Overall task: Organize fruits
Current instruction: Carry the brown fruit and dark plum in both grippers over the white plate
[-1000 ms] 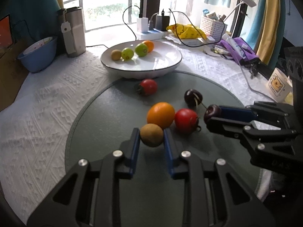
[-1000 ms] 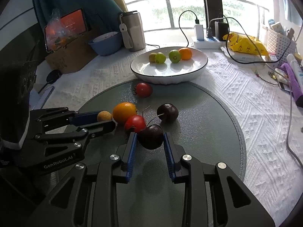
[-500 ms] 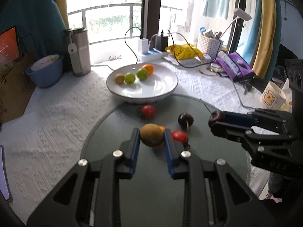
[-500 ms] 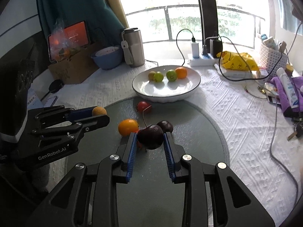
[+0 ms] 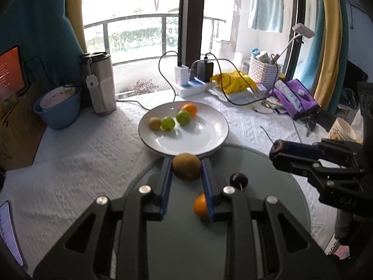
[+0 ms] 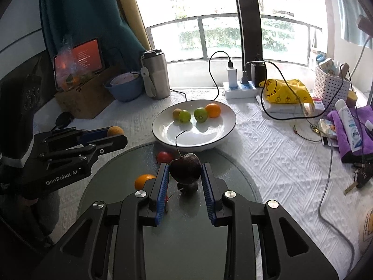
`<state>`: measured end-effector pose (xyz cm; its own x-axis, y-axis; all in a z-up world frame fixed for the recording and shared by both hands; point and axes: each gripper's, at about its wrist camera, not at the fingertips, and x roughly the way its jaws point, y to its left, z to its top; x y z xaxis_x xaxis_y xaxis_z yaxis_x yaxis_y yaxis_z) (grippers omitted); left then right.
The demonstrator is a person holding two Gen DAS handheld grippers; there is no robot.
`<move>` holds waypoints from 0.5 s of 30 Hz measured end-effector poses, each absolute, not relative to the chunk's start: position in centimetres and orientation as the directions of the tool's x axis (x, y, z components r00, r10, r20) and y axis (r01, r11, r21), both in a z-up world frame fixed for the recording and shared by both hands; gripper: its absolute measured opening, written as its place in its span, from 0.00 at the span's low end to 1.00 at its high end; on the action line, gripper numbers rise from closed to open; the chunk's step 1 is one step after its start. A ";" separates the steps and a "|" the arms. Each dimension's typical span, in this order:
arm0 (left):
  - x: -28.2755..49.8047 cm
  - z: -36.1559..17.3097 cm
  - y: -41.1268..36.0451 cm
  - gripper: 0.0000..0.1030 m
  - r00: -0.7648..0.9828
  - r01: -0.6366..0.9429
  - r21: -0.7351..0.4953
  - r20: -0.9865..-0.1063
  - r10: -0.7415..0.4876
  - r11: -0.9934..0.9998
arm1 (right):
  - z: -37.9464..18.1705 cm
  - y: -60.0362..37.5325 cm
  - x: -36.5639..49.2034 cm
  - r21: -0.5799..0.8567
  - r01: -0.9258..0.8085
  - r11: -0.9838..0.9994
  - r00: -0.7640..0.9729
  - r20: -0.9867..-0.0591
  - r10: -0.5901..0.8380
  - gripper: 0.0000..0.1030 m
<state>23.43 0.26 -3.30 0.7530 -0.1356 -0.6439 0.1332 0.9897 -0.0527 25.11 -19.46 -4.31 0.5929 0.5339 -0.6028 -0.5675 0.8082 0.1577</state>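
Observation:
My left gripper [image 5: 187, 170] is shut on a small brown fruit [image 5: 186, 166], held in the air above the round green mat [image 5: 186, 245]. My right gripper [image 6: 185, 172] is shut on a dark cherry [image 6: 185, 168] with a long stem, also lifted off the mat. Ahead of both stands a white plate [image 5: 209, 140] [image 6: 216, 137] holding a brown fruit, two green fruits and an orange one. On the mat below lie an orange [image 5: 201, 206] [image 6: 143, 180], another dark cherry [image 5: 238, 179] and a red fruit [image 6: 165, 156].
A steel flask [image 5: 101, 84], a blue bowl [image 5: 58, 109] and a cardboard box stand at the back left. A power strip with cables [image 5: 188, 84], a yellow bag, a white basket and a purple cloth crowd the back right. Keys [image 6: 361, 177] lie at the right.
Both grippers have risen with their fruit, and the views now look further over the plate. The fruits left on the mat have dropped lower in view, partly behind the fingers.

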 end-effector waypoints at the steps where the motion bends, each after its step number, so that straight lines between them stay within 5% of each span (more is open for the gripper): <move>1: 23.6 -3.3 0.4 0.26 0.754 0.131 -0.053 -0.643 -0.134 0.990 | -4.3 -19.4 25.5 0.158 -0.568 0.808 0.591 -0.605 0.534 0.30; 15: 28.4 -4.8 1.5 0.26 0.733 0.122 -0.064 -0.668 -0.133 0.990 | -5.1 -18.3 29.9 0.161 -0.576 0.801 0.566 -0.628 0.534 0.30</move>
<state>28.35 1.48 -4.77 0.7326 -0.1334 -0.6675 0.1222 0.9904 -0.0639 29.85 -18.33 -5.06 0.5662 0.5336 -0.6282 -0.5761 0.8013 0.1615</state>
